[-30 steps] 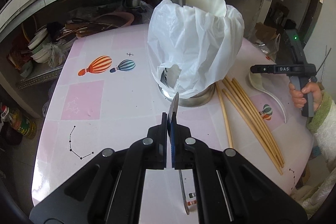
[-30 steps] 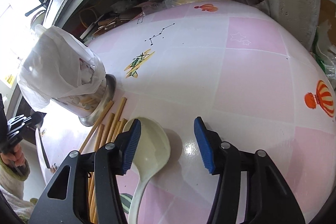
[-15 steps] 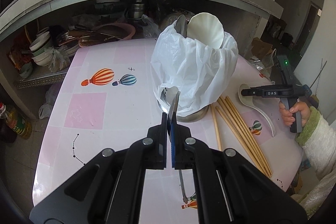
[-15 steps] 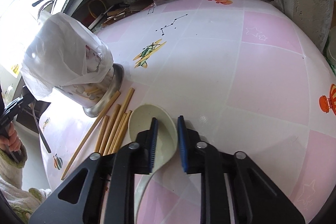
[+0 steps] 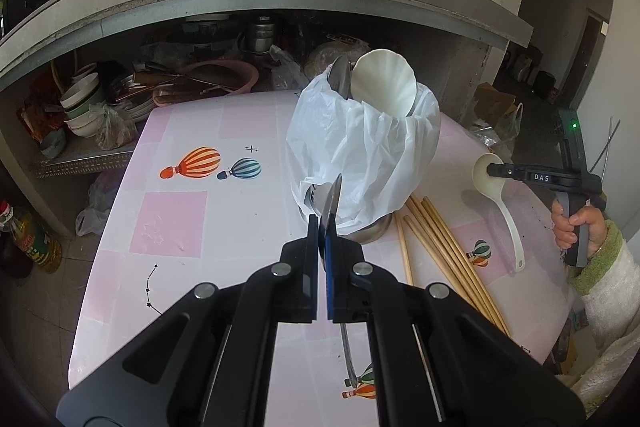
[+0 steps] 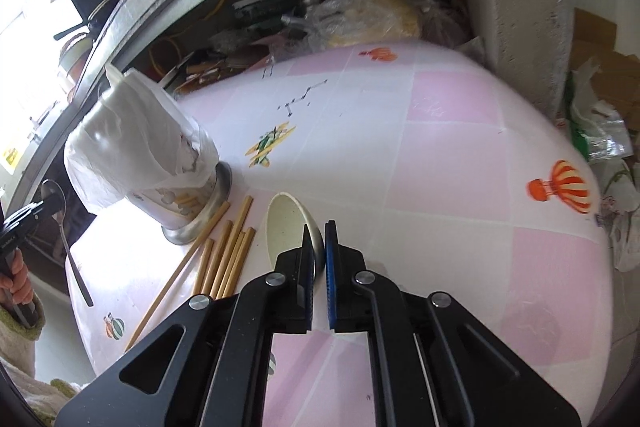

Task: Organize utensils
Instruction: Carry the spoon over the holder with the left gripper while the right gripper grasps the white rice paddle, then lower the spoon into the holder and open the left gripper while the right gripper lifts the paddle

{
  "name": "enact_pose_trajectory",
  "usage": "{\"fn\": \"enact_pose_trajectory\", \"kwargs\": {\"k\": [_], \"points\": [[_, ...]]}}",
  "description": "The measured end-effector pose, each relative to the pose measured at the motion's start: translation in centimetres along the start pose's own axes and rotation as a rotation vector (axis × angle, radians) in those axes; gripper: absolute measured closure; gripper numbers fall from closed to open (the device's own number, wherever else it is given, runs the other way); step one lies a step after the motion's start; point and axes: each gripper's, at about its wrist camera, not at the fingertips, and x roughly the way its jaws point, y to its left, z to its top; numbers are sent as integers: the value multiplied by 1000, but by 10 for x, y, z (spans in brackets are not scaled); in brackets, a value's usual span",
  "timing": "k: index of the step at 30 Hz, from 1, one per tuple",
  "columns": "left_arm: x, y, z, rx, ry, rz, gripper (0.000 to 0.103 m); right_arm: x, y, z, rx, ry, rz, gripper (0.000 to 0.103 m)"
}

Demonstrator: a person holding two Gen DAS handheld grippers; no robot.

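Your left gripper [image 5: 323, 227] is clenched on a thin metal spoon [image 5: 334, 201], held edge-on just before the bag-wrapped holder [image 5: 360, 155]. The spoon is stiff, light and slick, so keep the pinch near its neck. Loose chopsticks [image 5: 444, 247] lie on the counter [image 5: 176, 211] right of the holder. Your right gripper [image 6: 318, 247] grasps the pale ladle [image 6: 286, 227] by its bowl rim; that smooth plastic may pivot. The pink counter looks glossy, under a cluttered shelf [image 5: 160, 95].
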Motion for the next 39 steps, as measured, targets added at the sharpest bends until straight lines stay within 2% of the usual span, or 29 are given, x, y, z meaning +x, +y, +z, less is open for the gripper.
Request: {"fn": "enact_pose_trajectory", "kwargs": {"k": [5, 14, 19, 24, 27, 31, 36, 39], "points": [[-16, -1, 5, -3, -41, -10, 101, -42, 7, 10, 18, -108, -37, 98], [-58, -8, 35, 4, -169, -53, 101, -106, 29, 30, 39, -282, 10, 98], [-82, -16, 68, -4, -276, -109, 101, -124, 42, 37, 27, -332, 50, 98], [-92, -25, 103, -6, -390, -149, 101, -124, 51, 43, 17, -337, 74, 98], [-87, -33, 122, 5, -441, -141, 101, -121, 54, 43, 17, -328, 83, 98], [-65, -40, 143, 33, -469, -108, 101, -115, 53, 42, 21, -315, 83, 98], [-10, -44, 152, 87, -417, -22, 101, -107, 48, 43, 33, -297, 86, 98], [21, -36, 150, 77, -364, -7, 101, -103, 45, 42, 39, -286, 90, 98]]}}
